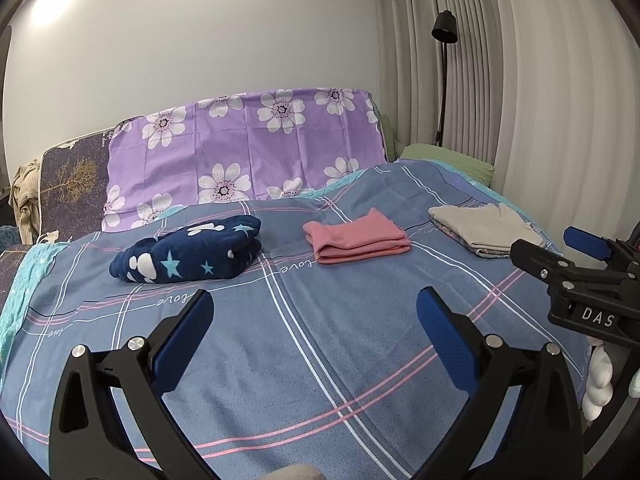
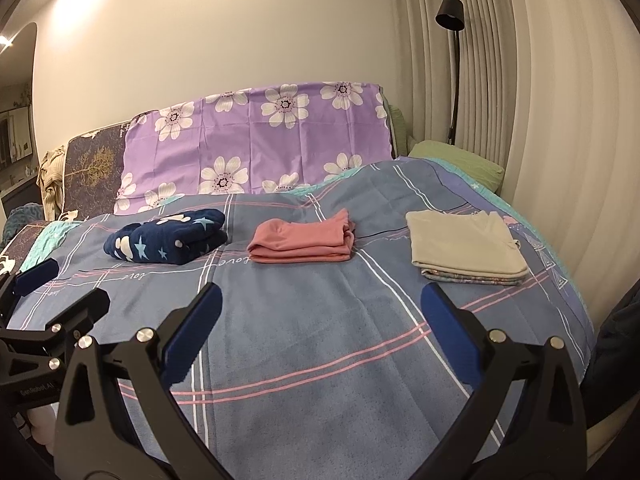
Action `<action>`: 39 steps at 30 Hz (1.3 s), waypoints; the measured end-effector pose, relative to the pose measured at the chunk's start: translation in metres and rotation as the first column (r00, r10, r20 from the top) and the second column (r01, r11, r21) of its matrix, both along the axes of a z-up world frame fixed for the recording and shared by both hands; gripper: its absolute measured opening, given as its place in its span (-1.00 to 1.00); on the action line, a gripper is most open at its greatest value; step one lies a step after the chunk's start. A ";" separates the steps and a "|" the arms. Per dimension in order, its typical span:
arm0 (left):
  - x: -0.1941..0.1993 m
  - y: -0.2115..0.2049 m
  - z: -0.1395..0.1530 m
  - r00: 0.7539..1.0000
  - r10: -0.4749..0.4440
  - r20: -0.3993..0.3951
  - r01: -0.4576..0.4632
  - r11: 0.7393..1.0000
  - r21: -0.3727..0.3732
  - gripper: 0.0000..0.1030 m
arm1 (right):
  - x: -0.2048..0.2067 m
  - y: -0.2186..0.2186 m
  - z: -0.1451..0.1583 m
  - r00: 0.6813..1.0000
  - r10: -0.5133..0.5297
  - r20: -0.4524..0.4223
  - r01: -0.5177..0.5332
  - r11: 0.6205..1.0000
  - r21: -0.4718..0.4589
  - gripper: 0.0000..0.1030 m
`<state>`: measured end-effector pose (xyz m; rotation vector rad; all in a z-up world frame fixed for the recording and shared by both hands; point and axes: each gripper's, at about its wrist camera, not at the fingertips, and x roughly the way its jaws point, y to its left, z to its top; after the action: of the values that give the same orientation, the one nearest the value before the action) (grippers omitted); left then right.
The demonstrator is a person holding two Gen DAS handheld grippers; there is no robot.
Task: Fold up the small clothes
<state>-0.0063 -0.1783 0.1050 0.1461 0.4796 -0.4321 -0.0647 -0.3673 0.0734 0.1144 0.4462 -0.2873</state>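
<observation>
Folding looks done: navy piece (image 1: 188, 254) at 10 o'clock, pink piece (image 1: 356, 242) at 12, beige stack (image 1: 486, 230) at 2 lie folded on your bed (image 1: 320, 360). Left gripper (image 1: 316, 336) and right gripper (image 2: 320, 328) hover spread, empty; nothing unfolded shows.

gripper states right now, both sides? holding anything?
Left gripper: open, holding nothing, above the bedsheet.
Right gripper: open, holding nothing, above the same sheet.
</observation>
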 end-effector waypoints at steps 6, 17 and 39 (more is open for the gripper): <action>0.004 -0.001 -0.004 1.000 0.008 -0.013 -0.007 1.000 0.006 0.97 | 0.003 0.001 -0.003 1.000 0.001 -0.012 -0.001 1.000 0.004 0.96; 0.005 -0.001 -0.010 1.000 0.014 -0.022 -0.014 1.000 0.008 0.97 | 0.007 0.002 -0.009 1.000 0.006 -0.030 -0.006 1.000 0.008 0.96; 0.010 0.000 -0.023 0.998 0.023 -0.055 -0.022 0.999 0.025 0.97 | 0.012 0.003 -0.017 0.999 0.002 -0.051 -0.001 1.000 0.012 0.96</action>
<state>0.0034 -0.1785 0.0825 0.1525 0.5404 -0.4090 -0.0522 -0.3642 0.0560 0.1190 0.4988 -0.2866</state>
